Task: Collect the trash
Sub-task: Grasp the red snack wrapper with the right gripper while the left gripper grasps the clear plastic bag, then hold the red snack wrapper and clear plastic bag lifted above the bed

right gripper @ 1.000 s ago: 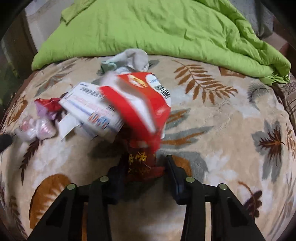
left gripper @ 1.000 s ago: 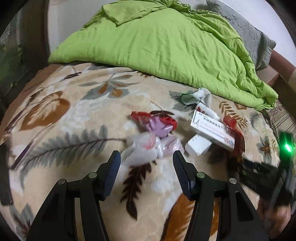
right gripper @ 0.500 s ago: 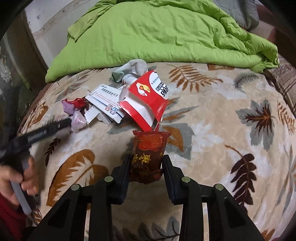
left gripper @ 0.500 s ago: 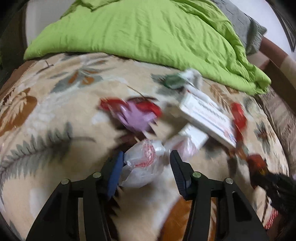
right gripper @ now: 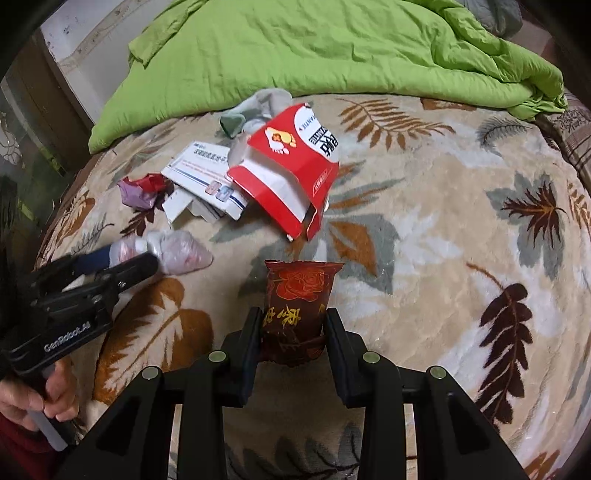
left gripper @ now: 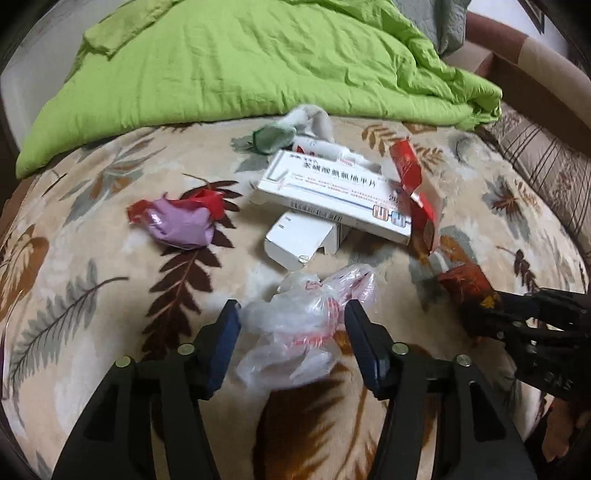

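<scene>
My left gripper (left gripper: 291, 314) is open around a crumpled clear plastic bag (left gripper: 306, 317) lying on the leaf-patterned blanket; the bag sits between the jaws, which do not squeeze it. My right gripper (right gripper: 293, 325) is shut on a dark red rose-printed wrapper (right gripper: 299, 306), held a little above the blanket. The wrapper also shows in the left wrist view (left gripper: 469, 288). Further off lie a purple and red wrapper (left gripper: 181, 221), a white medicine box (left gripper: 332, 192), a small white box (left gripper: 303, 240), a torn red carton (right gripper: 291, 173) and a crumpled tissue (left gripper: 310, 118).
A green duvet (left gripper: 240, 62) is bunched along the far side of the bed. A grey pillow (left gripper: 439, 22) lies behind it. The leaf-patterned blanket (right gripper: 461, 240) stretches to the right. The bed's edge and a striped cloth (left gripper: 546, 166) are at the right.
My left gripper has moved forward so the clear plastic bag lies between its jaws. My right gripper has lifted the dark red wrapper back, away from the red carton.
</scene>
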Demonstrator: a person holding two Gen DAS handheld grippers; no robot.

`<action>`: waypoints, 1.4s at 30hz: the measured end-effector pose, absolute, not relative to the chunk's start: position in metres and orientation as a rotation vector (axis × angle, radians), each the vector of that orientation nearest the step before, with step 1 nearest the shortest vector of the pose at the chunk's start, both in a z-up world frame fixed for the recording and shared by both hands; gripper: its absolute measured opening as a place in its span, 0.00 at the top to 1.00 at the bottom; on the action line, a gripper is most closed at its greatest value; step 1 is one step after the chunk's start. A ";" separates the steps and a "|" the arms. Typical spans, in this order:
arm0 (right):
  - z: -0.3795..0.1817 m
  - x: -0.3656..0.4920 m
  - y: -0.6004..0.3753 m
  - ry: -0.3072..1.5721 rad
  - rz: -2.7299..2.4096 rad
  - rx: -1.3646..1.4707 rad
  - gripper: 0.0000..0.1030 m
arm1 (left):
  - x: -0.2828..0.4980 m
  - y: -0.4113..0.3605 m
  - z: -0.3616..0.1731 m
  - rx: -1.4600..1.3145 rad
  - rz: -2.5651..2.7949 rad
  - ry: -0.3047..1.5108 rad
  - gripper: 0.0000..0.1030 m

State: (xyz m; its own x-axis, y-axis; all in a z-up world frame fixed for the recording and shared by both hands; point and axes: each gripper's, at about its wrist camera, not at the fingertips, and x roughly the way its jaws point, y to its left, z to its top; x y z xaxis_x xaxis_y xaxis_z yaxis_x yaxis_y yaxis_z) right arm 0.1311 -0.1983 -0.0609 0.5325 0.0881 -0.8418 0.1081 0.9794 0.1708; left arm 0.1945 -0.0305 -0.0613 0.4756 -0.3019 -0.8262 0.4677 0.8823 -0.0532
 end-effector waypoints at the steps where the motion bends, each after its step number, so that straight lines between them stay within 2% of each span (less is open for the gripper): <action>1: -0.062 0.132 -0.199 1.017 -0.013 0.213 0.65 | 0.196 -0.033 -0.066 0.190 -0.485 0.981 0.45; 3: -0.063 0.132 -0.201 1.021 -0.022 0.214 0.65 | 0.194 -0.034 -0.071 0.174 -0.505 0.992 0.45; 4: -0.064 0.132 -0.201 1.021 -0.023 0.212 0.65 | 0.191 -0.035 -0.073 0.176 -0.498 0.986 0.51; 5: -0.064 0.132 -0.201 1.022 -0.023 0.211 0.65 | 0.189 -0.035 -0.074 0.178 -0.487 0.978 0.62; 8: -0.063 0.132 -0.198 1.015 -0.025 0.193 0.65 | 0.180 -0.034 -0.072 0.173 -0.426 0.962 0.67; 20: -0.034 0.090 -0.171 0.869 0.005 0.057 0.65 | 0.099 -0.011 -0.009 0.027 -0.261 0.739 0.68; 28: -0.025 0.071 -0.175 0.801 0.005 0.075 0.65 | 0.087 -0.004 -0.015 0.007 -0.169 0.702 0.68; 42: -0.031 0.075 -0.182 0.827 -0.020 0.110 0.64 | 0.088 -0.007 -0.024 0.062 -0.129 0.711 0.67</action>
State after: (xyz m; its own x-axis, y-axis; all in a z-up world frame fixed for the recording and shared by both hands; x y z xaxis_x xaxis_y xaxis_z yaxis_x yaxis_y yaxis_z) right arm 0.0751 -0.1821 -0.0305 0.6770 0.0246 -0.7356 0.0609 0.9941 0.0893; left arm 0.0878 -0.0070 -0.0242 0.7501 -0.0969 -0.6542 0.1395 0.9901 0.0132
